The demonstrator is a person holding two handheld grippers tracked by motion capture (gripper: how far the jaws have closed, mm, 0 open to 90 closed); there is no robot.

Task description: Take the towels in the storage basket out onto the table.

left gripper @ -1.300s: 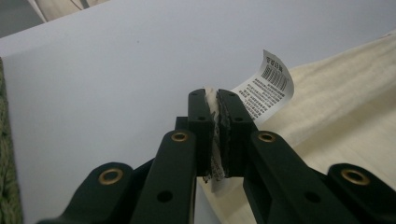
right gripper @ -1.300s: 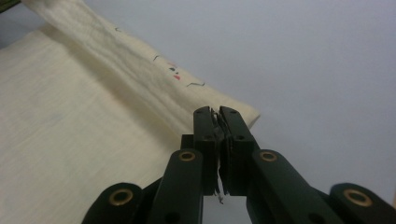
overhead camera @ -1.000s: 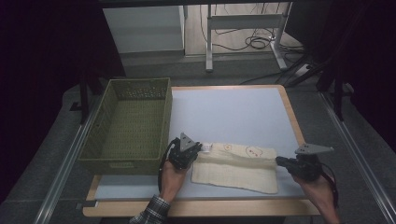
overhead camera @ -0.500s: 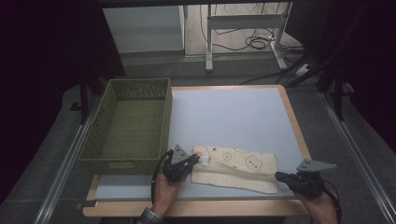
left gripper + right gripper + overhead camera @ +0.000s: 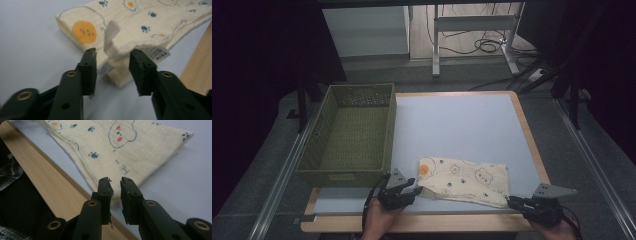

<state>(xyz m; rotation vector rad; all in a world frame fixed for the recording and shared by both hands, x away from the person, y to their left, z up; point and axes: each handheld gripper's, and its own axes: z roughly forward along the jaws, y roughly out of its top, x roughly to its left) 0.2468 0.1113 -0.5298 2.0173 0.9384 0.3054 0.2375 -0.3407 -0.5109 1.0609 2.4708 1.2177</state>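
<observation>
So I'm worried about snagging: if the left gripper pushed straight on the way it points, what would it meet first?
Probably the folded cloth: its near corner with the tags lies just ahead between the open jaws of the left gripper.

Table [image 5: 462, 120] with wooden rim: folded cloth [image 5: 464, 180] lies between both grippers; green basket [image 5: 349, 135] beyond the left gripper [image 5: 414, 190].

Both grippers were black, with brass-ringed screw holes along their fingers [image 5: 88, 70]. The right gripper [image 5: 512, 202] carried a grey three-cornered plate. A checked sleeve [image 5: 10, 176] covered one arm.
</observation>
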